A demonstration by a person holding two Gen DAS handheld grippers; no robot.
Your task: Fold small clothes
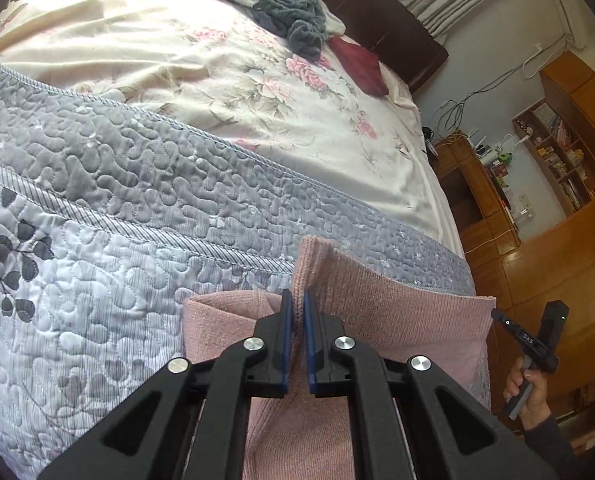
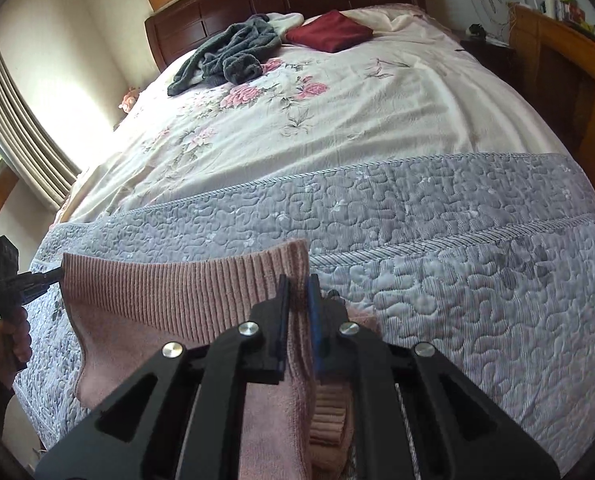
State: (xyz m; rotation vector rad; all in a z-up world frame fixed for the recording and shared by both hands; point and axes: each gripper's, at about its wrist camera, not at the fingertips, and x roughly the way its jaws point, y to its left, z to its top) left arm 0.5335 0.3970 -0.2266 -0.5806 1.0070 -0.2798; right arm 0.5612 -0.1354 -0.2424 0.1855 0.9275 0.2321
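While the pink knit sweater is pinched in both narrow-jawed grippers, left and right, its ribbed hem should be kept taut toward twelve o'clock over the quilt.

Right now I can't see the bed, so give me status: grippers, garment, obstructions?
Left gripper and right gripper both shut on pink sweater, hem stretched between them. Grey quilt ahead unobstructed.
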